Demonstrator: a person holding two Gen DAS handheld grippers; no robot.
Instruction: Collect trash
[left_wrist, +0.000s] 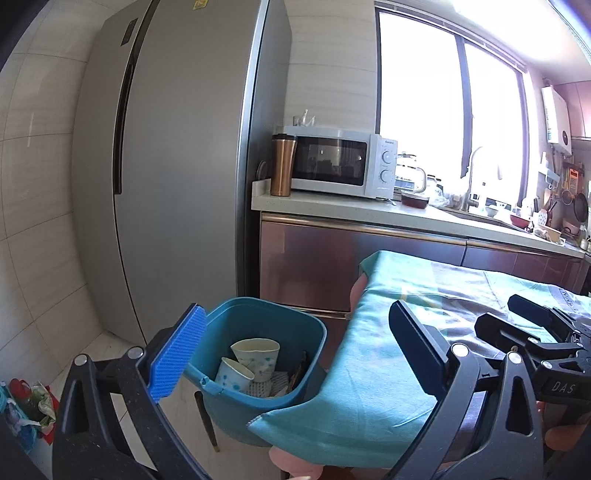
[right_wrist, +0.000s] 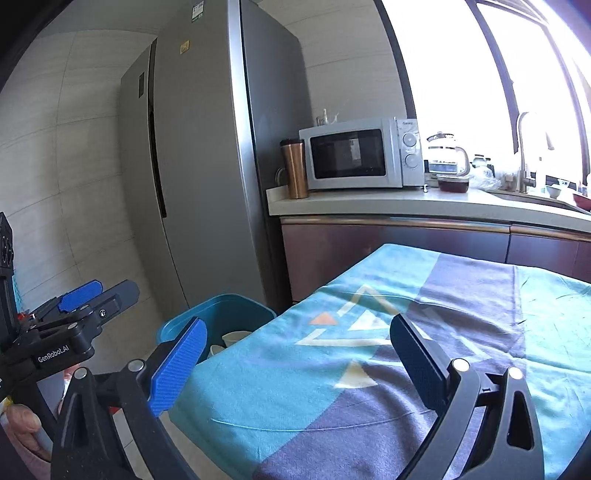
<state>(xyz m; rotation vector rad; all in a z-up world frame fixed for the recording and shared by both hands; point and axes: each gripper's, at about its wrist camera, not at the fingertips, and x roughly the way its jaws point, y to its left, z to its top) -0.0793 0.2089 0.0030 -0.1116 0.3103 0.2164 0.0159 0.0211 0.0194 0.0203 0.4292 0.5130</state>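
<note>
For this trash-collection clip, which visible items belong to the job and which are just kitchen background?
Job:
- teal bin
- paper cups inside it
- left gripper, open
- right gripper, open

Background:
- fridge
- microwave
- copper tumbler
- cloth-covered table

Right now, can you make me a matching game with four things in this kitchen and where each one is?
Things:
1. paper cups
2. microwave
3. copper tumbler
4. patterned cloth

Places:
A. spread over the table
B. between fridge and microwave
C. inside the blue bin
D. on the counter, under the window

Pairs: 1-C, 2-D, 3-B, 4-A
</note>
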